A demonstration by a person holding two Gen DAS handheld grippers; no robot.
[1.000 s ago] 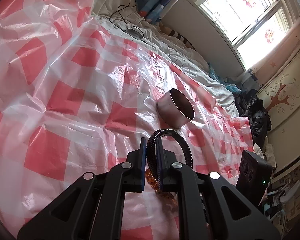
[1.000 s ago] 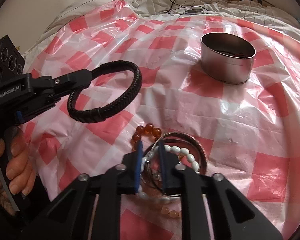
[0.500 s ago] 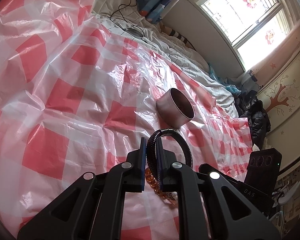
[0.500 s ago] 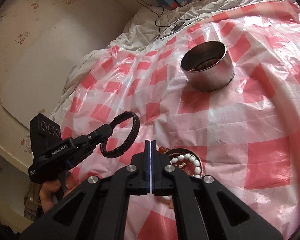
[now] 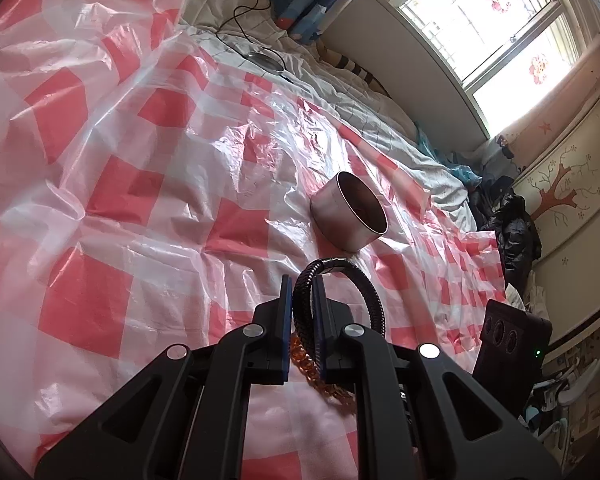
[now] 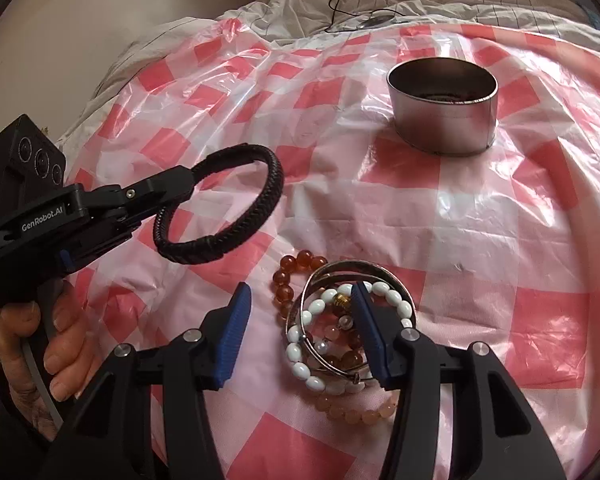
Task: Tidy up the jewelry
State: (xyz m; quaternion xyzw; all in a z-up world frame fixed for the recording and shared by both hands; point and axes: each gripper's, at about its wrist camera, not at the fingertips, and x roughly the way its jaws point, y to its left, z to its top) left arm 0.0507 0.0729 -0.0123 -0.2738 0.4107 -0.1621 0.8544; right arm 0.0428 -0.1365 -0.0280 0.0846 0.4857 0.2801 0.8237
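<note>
My left gripper is shut on a black braided bracelet and holds it above the checked sheet; it also shows in the right wrist view. A round metal tin stands beyond it, also in the right wrist view, with dark items inside. My right gripper is open and empty, low over a pile of jewelry: a white bead bracelet, an amber bead bracelet, a peach bead bracelet and a silver bangle.
A red-and-white checked plastic sheet covers the bed. A cable and small round disc lie on the white bedding at the back. Blue patterned items lie by the wall. A window and wardrobe stand to the right.
My right gripper has opened wide from shut and dropped back down over the jewelry pile. My left gripper still holds the black bracelet in about the same place.
</note>
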